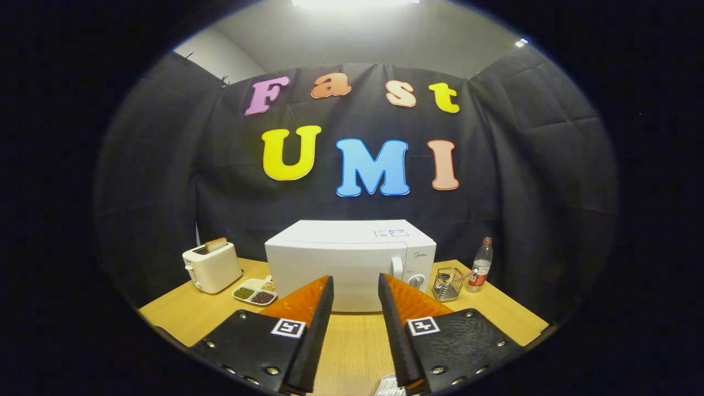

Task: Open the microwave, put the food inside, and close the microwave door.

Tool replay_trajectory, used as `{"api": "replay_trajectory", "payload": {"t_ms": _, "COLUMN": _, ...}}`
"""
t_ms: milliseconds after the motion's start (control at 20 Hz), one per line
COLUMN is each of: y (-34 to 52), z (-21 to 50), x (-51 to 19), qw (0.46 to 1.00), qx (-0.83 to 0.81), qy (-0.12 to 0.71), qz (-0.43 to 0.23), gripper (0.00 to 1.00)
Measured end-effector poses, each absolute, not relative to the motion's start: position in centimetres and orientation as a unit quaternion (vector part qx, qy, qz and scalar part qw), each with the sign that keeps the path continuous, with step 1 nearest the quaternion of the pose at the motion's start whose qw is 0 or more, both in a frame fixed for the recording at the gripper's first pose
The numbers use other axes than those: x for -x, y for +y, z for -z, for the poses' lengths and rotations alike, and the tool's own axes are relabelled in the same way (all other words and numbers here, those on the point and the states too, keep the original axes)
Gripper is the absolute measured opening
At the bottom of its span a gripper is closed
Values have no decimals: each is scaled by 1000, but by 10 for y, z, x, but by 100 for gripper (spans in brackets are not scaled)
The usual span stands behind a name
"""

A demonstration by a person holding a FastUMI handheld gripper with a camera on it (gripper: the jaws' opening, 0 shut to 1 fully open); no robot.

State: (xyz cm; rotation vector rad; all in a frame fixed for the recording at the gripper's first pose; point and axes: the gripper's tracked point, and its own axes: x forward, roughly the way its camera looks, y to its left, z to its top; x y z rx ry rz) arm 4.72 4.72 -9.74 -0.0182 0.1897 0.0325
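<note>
On the table: microwave (pixel 341 264) sits dead ahead, beyond the fingers, door shut, toaster (pixel 212 268) off to one side.
Gripper (pixel 355 286): fingers spread apart, gripping nothing, hanging well short of the door.
Food: divided plate (pixel 254 292) waits between toaster and microwave.
Step, as I judge it: opening the door comes first.
How to do it well: aim for the upright door handle (pixel 397 268) beside the knob (pixel 418 282), close both fingers around it, then swing outward.
Heading: microwave faces the gripper squarely, long axis running crosswise.
</note>
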Motion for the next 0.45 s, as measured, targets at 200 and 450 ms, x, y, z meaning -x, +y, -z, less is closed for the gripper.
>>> {"api": "replay_trajectory", "payload": {"t_ms": 200, "y": 52, "z": 84, "x": -20, "qw": 997, "qx": 1, "qy": 81, "qz": -9, "gripper": 97}}
{"api": "replay_trajectory", "payload": {"t_ms": 450, "y": 50, "z": 63, "x": -11, "qw": 998, "qx": -7, "qy": 56, "qz": 0, "gripper": 97}}
